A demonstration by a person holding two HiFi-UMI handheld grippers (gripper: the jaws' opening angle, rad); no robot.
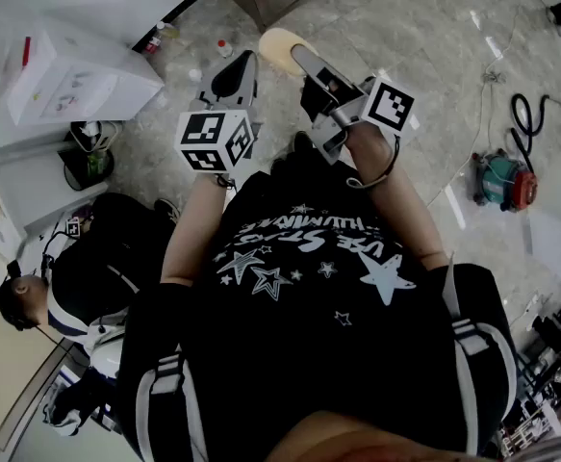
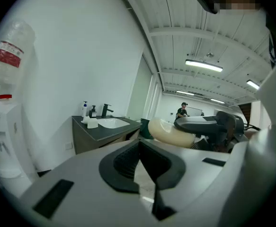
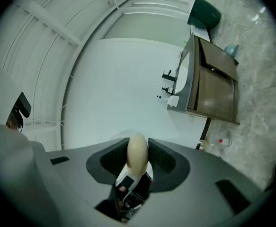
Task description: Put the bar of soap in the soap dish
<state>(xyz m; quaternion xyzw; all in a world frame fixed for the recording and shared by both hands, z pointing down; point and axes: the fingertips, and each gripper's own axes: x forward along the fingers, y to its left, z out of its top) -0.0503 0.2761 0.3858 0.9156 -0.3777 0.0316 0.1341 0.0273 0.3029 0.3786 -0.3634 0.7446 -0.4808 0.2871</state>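
Note:
A cream oval bar of soap (image 1: 280, 48) sits between the pads of my right gripper (image 1: 294, 56), which is shut on it and held out level. The right gripper view has the soap (image 3: 138, 151) upright in that gripper (image 3: 138, 157). My left gripper (image 1: 237, 70) hangs just left of it, shut and with nothing in it (image 2: 140, 150); from there the soap (image 2: 168, 130) shows close on the right. Far ahead stands a dark sink counter (image 2: 100, 131) by a white wall, with a small white thing (image 2: 92, 123) on it that may be the soap dish (image 3: 173, 100).
On the counter are a black faucet (image 2: 105, 110) and two pump bottles (image 2: 84, 109). A water dispenser (image 2: 5, 103) stands near on the left. A person (image 1: 30, 296) crouches at my left; another person (image 2: 182, 110) stands far off. Cables and a tool (image 1: 501, 176) lie on the floor.

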